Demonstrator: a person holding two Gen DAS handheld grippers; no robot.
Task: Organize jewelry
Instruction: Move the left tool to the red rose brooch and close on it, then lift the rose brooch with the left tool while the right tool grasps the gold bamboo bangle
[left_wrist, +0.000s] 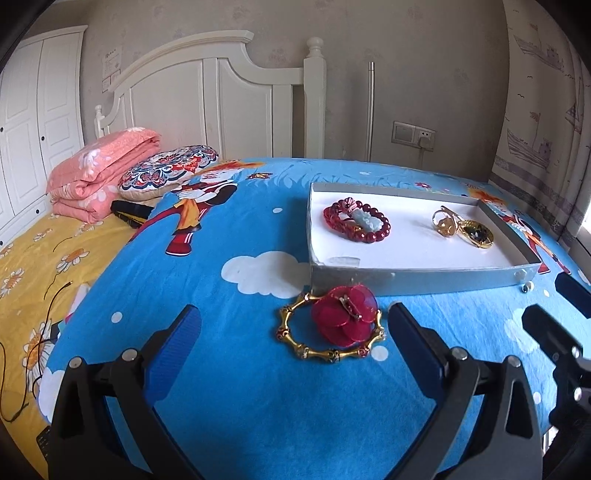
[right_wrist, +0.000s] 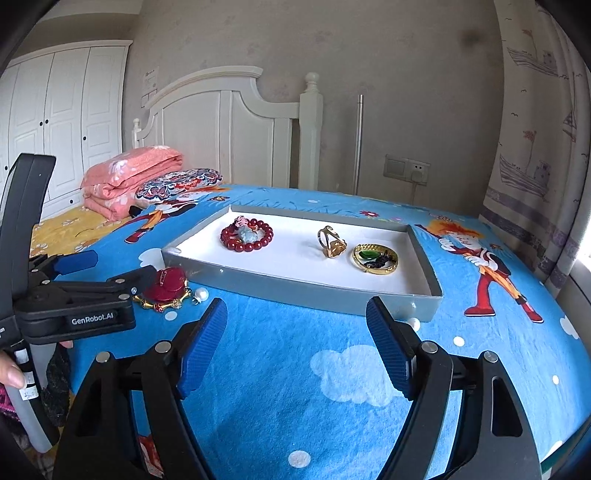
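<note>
A shallow grey tray (left_wrist: 417, 277) (right_wrist: 295, 290) with a white floor lies on the blue bedspread. It holds a red bead bracelet (left_wrist: 356, 219) (right_wrist: 246, 234), a gold ring (left_wrist: 445, 221) (right_wrist: 331, 242) and a gold pendant (left_wrist: 476, 233) (right_wrist: 375, 258). In front of the tray's left corner a gold bangle (left_wrist: 325, 350) lies flat, with a red flower brooch (left_wrist: 345, 319) (right_wrist: 168, 283) on it. My left gripper (left_wrist: 293, 319) (right_wrist: 118, 267) is open, fingers either side of the bangle. My right gripper (right_wrist: 297, 308) is open and empty before the tray. A pearl earring (right_wrist: 201, 294) lies by the bangle.
A small pearl (left_wrist: 526, 286) (right_wrist: 413, 324) lies at the tray's right front corner. A folded pink quilt (left_wrist: 99, 177) and a patterned pillow (left_wrist: 168, 170) lie at the headboard (left_wrist: 221, 92). Curtains (left_wrist: 546, 92) hang at the right. A black cord (left_wrist: 37, 339) runs over the yellow sheet.
</note>
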